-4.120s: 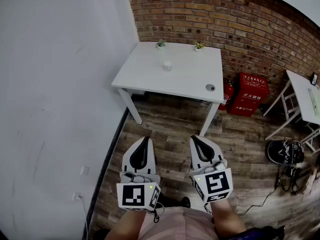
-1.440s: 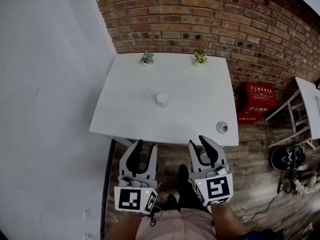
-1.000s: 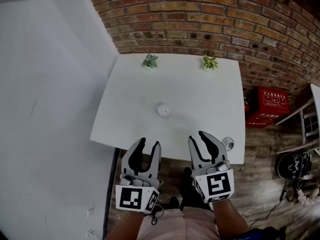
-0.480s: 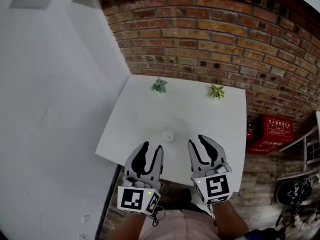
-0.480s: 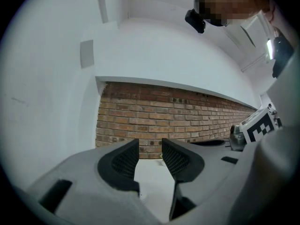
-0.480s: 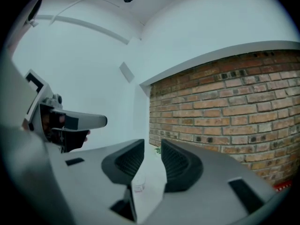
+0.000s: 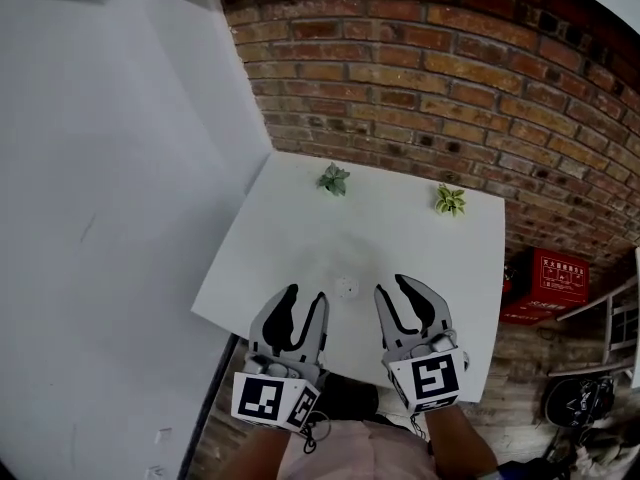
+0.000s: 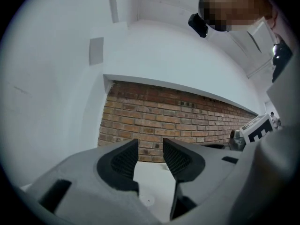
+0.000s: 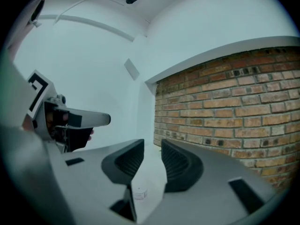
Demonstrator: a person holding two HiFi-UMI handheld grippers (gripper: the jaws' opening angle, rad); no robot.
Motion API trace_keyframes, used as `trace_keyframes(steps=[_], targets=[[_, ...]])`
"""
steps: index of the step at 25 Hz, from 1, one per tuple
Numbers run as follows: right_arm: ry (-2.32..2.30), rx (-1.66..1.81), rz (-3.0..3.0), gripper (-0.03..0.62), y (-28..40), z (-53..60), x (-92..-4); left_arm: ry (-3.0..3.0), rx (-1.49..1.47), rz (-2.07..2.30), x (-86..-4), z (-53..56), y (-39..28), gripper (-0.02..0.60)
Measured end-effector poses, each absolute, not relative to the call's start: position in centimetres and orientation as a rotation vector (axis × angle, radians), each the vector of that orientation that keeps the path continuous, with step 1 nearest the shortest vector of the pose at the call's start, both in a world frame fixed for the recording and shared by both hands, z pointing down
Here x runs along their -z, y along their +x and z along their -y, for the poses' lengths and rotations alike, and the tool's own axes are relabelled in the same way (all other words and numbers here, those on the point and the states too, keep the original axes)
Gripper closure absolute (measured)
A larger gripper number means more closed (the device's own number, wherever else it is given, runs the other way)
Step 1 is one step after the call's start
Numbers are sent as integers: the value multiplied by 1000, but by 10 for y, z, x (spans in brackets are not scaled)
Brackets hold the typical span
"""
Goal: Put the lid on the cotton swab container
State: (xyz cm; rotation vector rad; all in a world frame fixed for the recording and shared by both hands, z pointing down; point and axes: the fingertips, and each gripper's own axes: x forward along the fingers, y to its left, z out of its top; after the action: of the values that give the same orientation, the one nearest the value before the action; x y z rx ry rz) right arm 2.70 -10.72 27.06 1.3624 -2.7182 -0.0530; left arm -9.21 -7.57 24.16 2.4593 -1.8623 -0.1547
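Observation:
The cotton swab container (image 7: pixel 346 287), a small white cylinder, stands on the white table (image 7: pixel 300 228) near its front edge. It also shows low between the right jaws, the container (image 9: pixel 140 193) carrying a label. My left gripper (image 7: pixel 307 294) hovers just left of it and my right gripper (image 7: pixel 391 286) just right of it, neither touching. The left gripper (image 8: pixel 150 144) has its jaws opening with nothing between them. The right gripper (image 9: pixel 152 146) stands open and empty. No lid shows in any view.
Two small potted plants (image 7: pixel 334 179) (image 7: pixel 450 200) stand at the table's far edge against the brick wall (image 7: pixel 450 78). A white wall (image 7: pixel 110 188) runs along the left. A red box (image 7: pixel 558 278) sits on the floor to the right.
The person has walked up to the table. Both grippers now reach over its front edge, flanking the container. The lid seen earlier near the right front corner is out of sight.

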Motion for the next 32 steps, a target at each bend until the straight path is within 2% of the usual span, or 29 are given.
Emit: trace_keyframes(steps=[6,16,21,27,32], targets=[[1324,-53,2670,457,8,124,-302,2480,111,1727,-271,100,-101,409],[1194,-312,2541,407,-20,127,-409,2409,-25,1508,-365,136,-108,303],[1151,-391,2485,404,-34,122,-454,2374,-55,1427,-406,144,-113,261],[1107,-404,2451,404,-41,118,-480,2384,-39,1299,-437,148,-108,165],[1086,-389,2424,405,-43,118,-490,2396,-5,1211,-447,155,-100,127]])
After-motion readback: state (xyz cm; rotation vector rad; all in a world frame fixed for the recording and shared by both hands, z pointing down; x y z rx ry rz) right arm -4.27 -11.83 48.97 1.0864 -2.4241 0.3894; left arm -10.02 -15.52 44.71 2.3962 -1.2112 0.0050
